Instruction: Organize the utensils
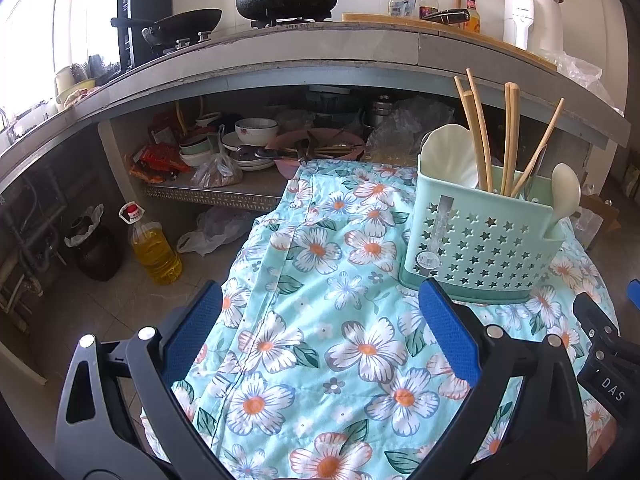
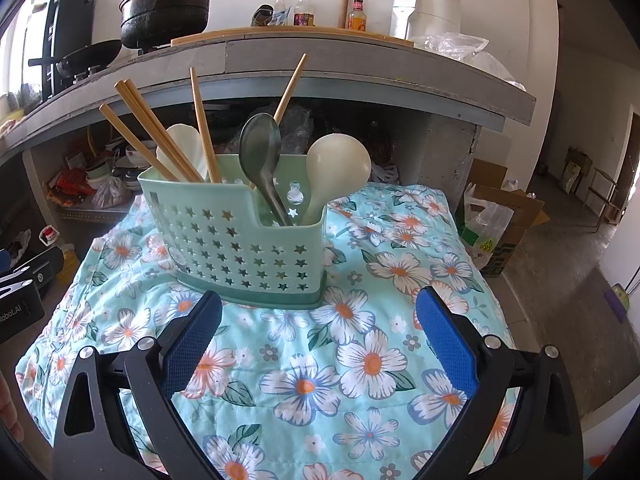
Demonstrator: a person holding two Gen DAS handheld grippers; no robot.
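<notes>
Blue-padded left gripper [image 1: 320, 312] and right gripper [image 2: 320, 320] — both spread wide, empty — above floral cloth [image 2: 360, 360].

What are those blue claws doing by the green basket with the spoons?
A person holds two grippers. The left gripper and right gripper both hang open and empty above the flowered cloth. Nothing is being held. The green star-holed utensil holder stands on the cloth with wooden chopsticks, a metal spoon and white spoons standing inside.
</notes>
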